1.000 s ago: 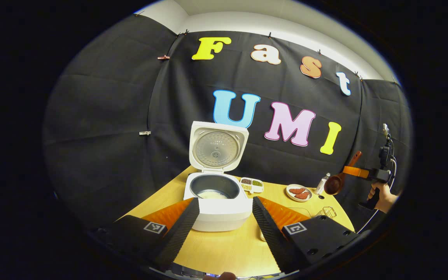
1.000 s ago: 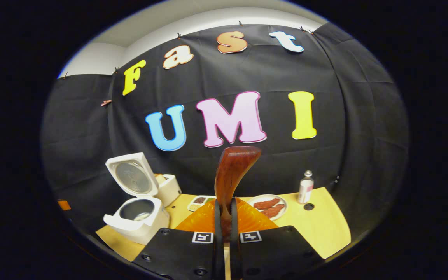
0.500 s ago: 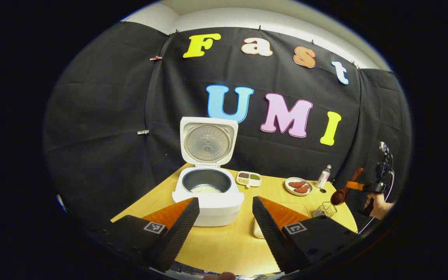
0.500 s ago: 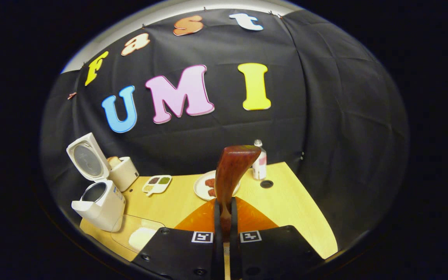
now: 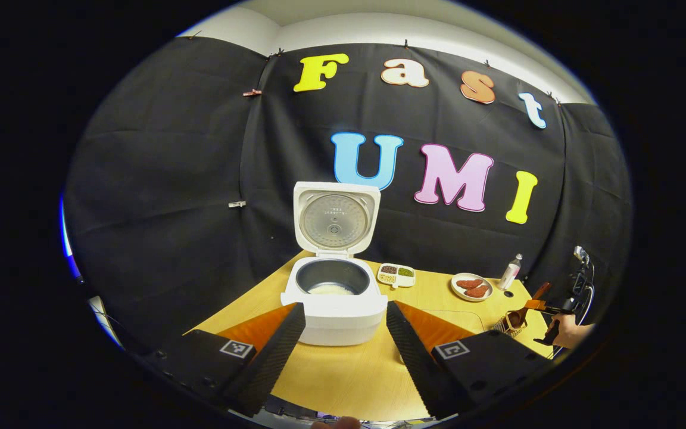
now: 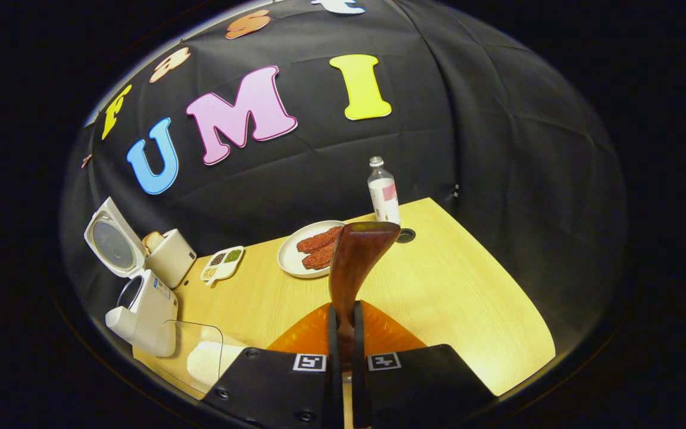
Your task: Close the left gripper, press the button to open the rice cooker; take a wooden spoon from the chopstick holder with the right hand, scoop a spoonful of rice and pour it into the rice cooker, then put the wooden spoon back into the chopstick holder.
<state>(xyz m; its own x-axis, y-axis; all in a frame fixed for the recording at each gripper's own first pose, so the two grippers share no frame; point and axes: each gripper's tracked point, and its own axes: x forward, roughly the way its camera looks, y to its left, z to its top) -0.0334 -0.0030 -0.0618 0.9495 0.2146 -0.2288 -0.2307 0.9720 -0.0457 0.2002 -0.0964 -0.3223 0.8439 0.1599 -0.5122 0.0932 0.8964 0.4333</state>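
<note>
Left gripper point(image 5: 343, 333): jaws apart, nothing between them, hovering over the near part of the wooden table point(image 5: 349, 381) and facing the rice cooker point(image 5: 336, 298).

Rice cooker: lid point(image 5: 335, 220) upright and fully open, inner pot exposed, small patch of white rice at the bottom of the pot. In the right gripper view, standing at the far left of the table point(image 6: 456, 298) with lid point(image 6: 109, 241) raised, a toaster point(image 6: 170, 257) with a slice of bread just behind it.

Right gripper point(image 6: 343, 322): jaws together, clamped on the handle of the wooden spoon point(image 6: 355, 262). In the left gripper view, held in a hand point(image 5: 569, 338) at the far right, spoon point(image 5: 521, 313) tilted bowl-down, bowl at the mouth of the wire chopstick holder point(image 5: 505, 325); contact with the holder not discernible.

Elsewhere on the table: divided dish of grains point(image 5: 396, 274) just right of the cooker, plate with reddish pieces point(image 5: 471, 287), small bottle point(image 5: 511, 271) near the back edge beside a round hole point(image 6: 404, 236) in the tabletop. Clear container holding white rice point(image 6: 203, 357) just beside the cooker, at the near left in the right gripper view.
</note>
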